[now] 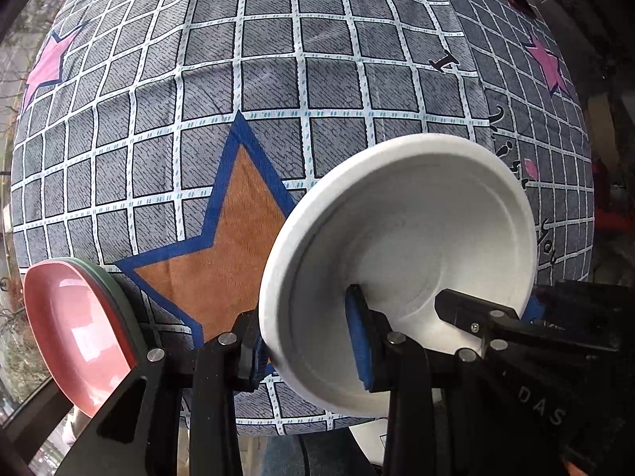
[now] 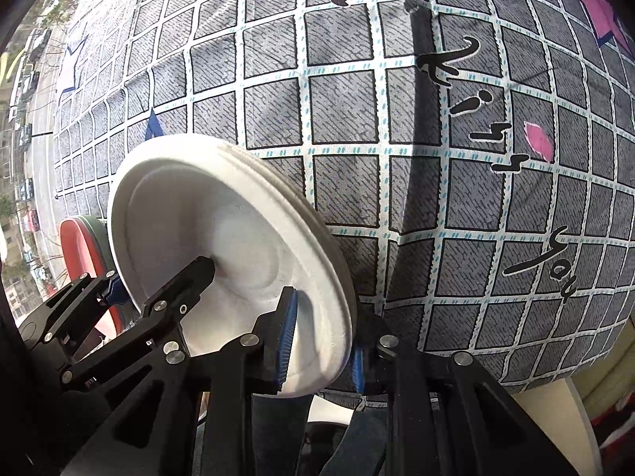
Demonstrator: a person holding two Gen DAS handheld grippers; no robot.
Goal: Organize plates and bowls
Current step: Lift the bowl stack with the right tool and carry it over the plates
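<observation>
My left gripper (image 1: 309, 353) is pinching the near rim of a stack of white foam plates (image 1: 412, 261), held tilted on edge. My right gripper (image 2: 321, 341) is clamping the same stack (image 2: 222, 246) at its lower rim. Both are reaching forward over a grey checked cloth (image 1: 278, 79) printed "I Kiss you". At nine o'clock, a glossy pink plate (image 1: 79, 329) is standing tilted.

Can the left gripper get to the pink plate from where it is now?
Not yet, probably. The left gripper is shut on the rim of the white bowls, which the right gripper also clamps. The pink plate sits just to its left with nothing between, so releasing should free the way.
</observation>
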